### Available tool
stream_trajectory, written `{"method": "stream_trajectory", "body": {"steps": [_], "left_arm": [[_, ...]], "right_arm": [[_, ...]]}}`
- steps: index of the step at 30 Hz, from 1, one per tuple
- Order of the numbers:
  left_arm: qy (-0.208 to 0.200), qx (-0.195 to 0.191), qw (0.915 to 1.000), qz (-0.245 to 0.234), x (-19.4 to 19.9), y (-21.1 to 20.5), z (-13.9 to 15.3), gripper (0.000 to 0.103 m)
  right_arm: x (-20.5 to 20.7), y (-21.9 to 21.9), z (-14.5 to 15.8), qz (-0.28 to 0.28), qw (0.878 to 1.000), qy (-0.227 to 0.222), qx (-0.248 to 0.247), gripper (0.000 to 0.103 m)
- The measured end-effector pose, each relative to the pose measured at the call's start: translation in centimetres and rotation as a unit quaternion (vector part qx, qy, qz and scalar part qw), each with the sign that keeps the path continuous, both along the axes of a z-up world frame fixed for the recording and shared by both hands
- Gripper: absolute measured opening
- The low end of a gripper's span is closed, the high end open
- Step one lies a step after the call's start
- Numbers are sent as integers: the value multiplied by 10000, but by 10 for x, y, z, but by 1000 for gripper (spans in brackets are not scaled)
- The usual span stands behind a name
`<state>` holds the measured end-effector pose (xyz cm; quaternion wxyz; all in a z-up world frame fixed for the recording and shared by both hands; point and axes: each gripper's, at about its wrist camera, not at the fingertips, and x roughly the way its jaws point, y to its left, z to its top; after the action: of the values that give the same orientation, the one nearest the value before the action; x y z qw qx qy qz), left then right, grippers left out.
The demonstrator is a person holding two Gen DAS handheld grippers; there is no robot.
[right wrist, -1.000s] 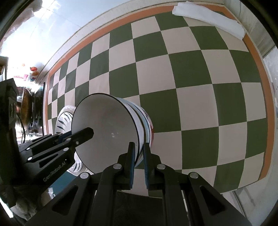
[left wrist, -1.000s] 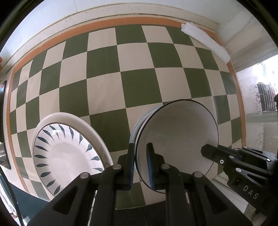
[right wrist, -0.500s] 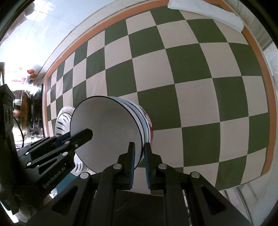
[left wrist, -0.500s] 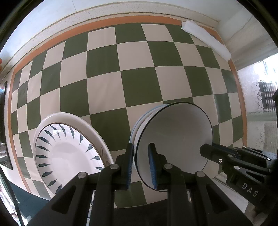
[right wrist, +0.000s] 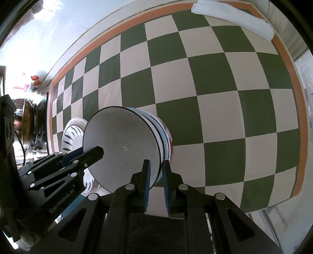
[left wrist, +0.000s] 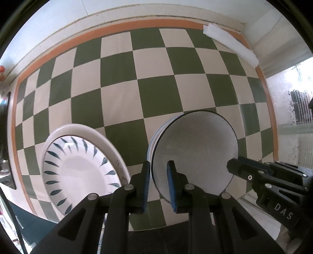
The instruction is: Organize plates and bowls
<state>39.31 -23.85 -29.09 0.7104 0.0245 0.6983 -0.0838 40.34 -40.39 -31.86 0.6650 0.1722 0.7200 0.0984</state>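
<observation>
A stack of white bowls (left wrist: 195, 148) with dark rims stands on the checkered mat; it also shows in the right wrist view (right wrist: 125, 148). My left gripper (left wrist: 158, 168) straddles the stack's left rim with its jaws parted a little. My right gripper (right wrist: 156, 168) straddles the opposite rim with its jaws slightly apart; whether the pads still press the rim is unclear. A stack of white plates (left wrist: 78, 168) with dark leaf marks lies left of the bowls, also seen in the right wrist view (right wrist: 72, 132).
The green and cream checkered mat (left wrist: 156, 93) with an orange border covers the counter. A folded white cloth (left wrist: 230, 45) lies at the far right corner, also in the right wrist view (right wrist: 234, 17). A window sill is at the right (left wrist: 293, 127). Kitchen clutter is at the far left (right wrist: 23, 125).
Both grippers' jaws have widened on the bowl stack's rim. The stack has settled lower on the mat and the views have drifted slightly.
</observation>
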Motion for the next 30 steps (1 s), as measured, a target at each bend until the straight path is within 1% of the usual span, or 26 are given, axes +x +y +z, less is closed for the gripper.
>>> {"method": "stream_trajectory", "body": {"steps": [1,3,5,7,10,11,12,13,14,15,17,20,21,22,24,25,30], "left_arm": [[-61,45,10000,-39,-2,0,5,16],[-211,76,9997,-94,-8,1,14,21],[-349,32,9993,-122,-16,5,25,22],[-438,-40,9989,-166,-25,8,35,22],[-578,-158,9980,-176,-36,16,52,28],[-608,-191,9978,-180,-39,18,57,32],[-638,-223,9976,-175,-41,19,61,43],[-696,-253,9971,-181,-44,21,67,50],[-780,-282,9964,-189,-48,23,74,68],[-859,-325,9956,-205,-52,24,81,82],[-978,-311,9945,-191,-56,27,90,86],[-1047,-361,9938,-118,-62,33,102,87],[-1082,-382,9933,-97,-65,35,106,88],[-1121,-394,9929,-83,-66,37,109,90],[-1163,-417,9923,-55,-71,41,114,98],[-1150,-458,9923,-21,-73,44,116,99],[-1085,-654,9919,45,-86,51,122,100]], "right_arm": [[-2,1,4,22,10000,-49,-32,14],[-6,2,15,81,9997,-179,-134,14],[-11,3,27,151,9990,-332,-251,17],[-19,4,42,194,9979,-504,-368,28],[-33,6,63,250,9958,-715,-510,37],[-38,6,69,269,9952,-774,-538,39],[-43,6,75,265,9948,-819,-549,44],[-48,6,82,255,9943,-875,-547,48],[-52,6,87,253,9940,-920,-542,50],[-56,7,91,252,9936,-959,-539,54],[-66,8,102,269,9932,-1001,-524,56],[-77,9,116,237,9921,-1113,-530,62],[-80,9,120,226,9916,-1158,-534,67],[-84,8,126,218,9910,-1207,-540,75],[-90,7,134,189,9903,-1273,-516,85],[-93,6,138,149,9900,-1302,-523,87],[-106,3,155,10,9878,-1459,-536,89]]}}
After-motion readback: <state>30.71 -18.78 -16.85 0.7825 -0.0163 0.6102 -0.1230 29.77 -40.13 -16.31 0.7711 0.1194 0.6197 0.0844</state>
